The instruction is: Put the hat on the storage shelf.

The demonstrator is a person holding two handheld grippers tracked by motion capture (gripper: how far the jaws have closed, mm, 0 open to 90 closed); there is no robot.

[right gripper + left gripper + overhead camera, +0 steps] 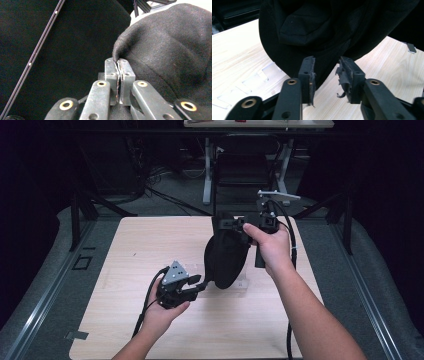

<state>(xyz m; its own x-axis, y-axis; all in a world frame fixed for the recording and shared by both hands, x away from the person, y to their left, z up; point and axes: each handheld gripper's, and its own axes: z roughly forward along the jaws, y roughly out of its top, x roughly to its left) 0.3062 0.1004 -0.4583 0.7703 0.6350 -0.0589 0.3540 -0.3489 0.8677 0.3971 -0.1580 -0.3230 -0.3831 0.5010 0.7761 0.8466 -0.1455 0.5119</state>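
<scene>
Two tongs at work: right tongs [239, 224] clamped on the cloth's [226, 257] top edge, hanging it above the worktop [150, 245]; left tongs [199, 283] half-open at its bottom edge, not yet pinching. Next, probably: close on that hem.

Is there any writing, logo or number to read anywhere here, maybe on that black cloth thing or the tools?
None can be read: the black fabric item, the left gripper, the right gripper and the wooden table bear no legible words, labels or numbers.
</scene>
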